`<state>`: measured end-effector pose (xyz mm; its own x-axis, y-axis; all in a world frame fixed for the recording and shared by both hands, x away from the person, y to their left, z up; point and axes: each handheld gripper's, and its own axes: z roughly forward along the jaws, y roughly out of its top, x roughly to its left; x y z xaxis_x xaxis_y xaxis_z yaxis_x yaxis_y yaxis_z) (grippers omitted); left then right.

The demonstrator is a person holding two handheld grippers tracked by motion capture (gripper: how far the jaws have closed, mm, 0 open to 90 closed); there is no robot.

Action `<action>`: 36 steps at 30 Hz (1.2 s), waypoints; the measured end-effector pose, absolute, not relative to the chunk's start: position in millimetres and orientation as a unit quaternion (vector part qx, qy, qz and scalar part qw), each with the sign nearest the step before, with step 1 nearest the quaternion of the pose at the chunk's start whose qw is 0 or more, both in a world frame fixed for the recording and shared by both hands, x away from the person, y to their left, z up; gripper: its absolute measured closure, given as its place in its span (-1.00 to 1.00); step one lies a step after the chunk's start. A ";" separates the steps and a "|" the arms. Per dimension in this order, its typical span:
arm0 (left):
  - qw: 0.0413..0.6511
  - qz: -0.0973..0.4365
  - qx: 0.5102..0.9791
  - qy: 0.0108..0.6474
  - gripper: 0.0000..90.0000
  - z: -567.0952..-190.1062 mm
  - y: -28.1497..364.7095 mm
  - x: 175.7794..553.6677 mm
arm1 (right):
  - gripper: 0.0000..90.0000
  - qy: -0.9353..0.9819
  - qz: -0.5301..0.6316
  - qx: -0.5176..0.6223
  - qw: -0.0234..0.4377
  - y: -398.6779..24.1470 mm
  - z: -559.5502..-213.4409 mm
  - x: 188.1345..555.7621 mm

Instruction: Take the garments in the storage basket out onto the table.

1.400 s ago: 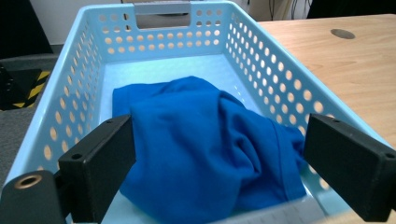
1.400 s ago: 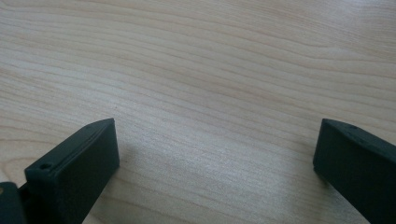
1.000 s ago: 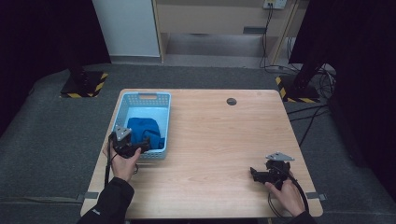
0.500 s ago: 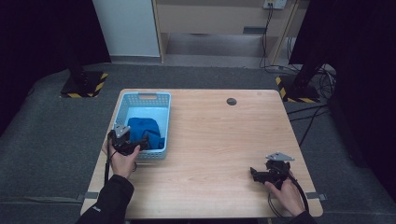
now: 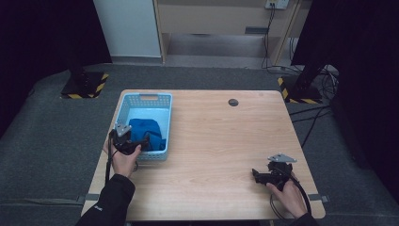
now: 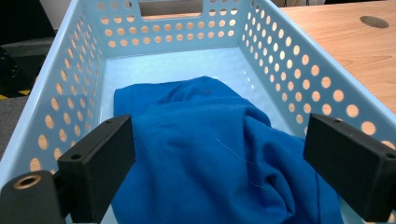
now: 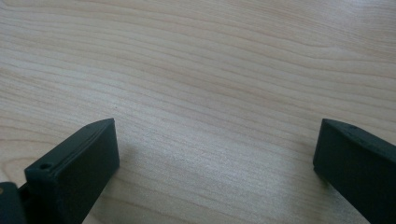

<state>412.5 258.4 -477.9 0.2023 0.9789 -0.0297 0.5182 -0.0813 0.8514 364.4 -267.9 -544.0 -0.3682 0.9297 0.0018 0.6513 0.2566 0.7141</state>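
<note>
The cloth (image 6: 219, 154), blue and crumpled, lies inside the basket (image 5: 162, 109), bunched toward its near end, probably so it can be reached over the near rim. The left gripper (image 6: 219, 158) hangs there with its jaws spread wide on either side of the cloth, apparently ready to pinch it. The right gripper (image 5: 258, 174) rests well to the basket's right on the table (image 7: 201, 70), jaws apart and empty, seemingly parked. No writing or labels are legible.
</note>
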 end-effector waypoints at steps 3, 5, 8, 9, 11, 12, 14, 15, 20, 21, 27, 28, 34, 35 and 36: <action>0.382 0.297 0.673 0.559 -0.82 -479.4 259.5 414.1 | -0.99 0.762 0.321 0.518 0.217 -267.9 -544.0 364.4; 0.381 0.296 0.673 0.560 -0.83 -479.9 260.2 414.5 | -0.99 0.762 0.321 0.518 0.217 -267.9 -544.0 364.4; 0.383 0.296 0.672 0.561 -0.83 -479.7 260.8 414.7 | -0.99 0.762 0.321 0.518 0.217 -267.9 -544.0 364.4; 0.383 0.295 0.672 0.561 -0.83 -479.7 260.8 414.9 | -0.99 0.762 0.321 0.518 0.217 -267.9 -544.0 364.4; 0.380 0.294 0.674 0.561 -0.83 -480.2 260.9 415.7 | -0.99 0.762 0.321 0.518 0.217 -267.9 -544.0 364.4; 0.380 0.293 0.675 0.561 -0.83 -480.5 260.9 416.3 | -0.99 0.762 0.321 0.518 0.217 -267.9 -544.0 364.4; 0.378 0.292 0.676 0.561 -0.82 -480.9 260.8 417.5 | -0.99 0.762 0.321 0.518 0.217 -267.9 -544.0 364.4; 0.378 0.291 0.676 0.561 -0.82 -481.0 260.8 417.8 | -0.99 0.762 0.321 0.518 0.217 -267.9 -544.0 364.4; 0.377 0.288 0.678 0.562 -0.82 -481.9 260.7 419.5 | -0.99 0.762 0.321 0.518 0.217 -267.9 -544.0 364.4; 0.376 0.287 0.679 0.562 -0.82 -482.4 260.4 419.9 | -0.99 0.762 0.321 0.518 0.217 -267.9 -544.0 364.4; 0.368 0.275 0.688 0.562 -0.83 -486.8 256.9 423.6 | -0.99 0.762 0.321 0.518 0.217 -267.9 -544.0 364.4; 0.367 0.272 0.689 0.562 -0.83 -487.3 256.5 424.2 | -0.99 0.762 0.321 0.518 0.217 -267.9 -544.0 364.4; 0.369 0.267 0.688 0.566 -0.83 -488.2 257.1 425.9 | -0.99 0.762 0.321 0.518 0.217 -267.9 -544.0 364.4; 0.370 0.264 0.687 0.567 -0.83 -488.4 257.4 426.3 | -0.99 0.762 0.321 0.518 0.217 -267.9 -544.0 364.4; 0.371 0.262 0.686 0.568 -0.83 -488.6 257.6 426.8 | -0.99 0.762 0.321 0.518 0.217 -267.9 -544.0 364.4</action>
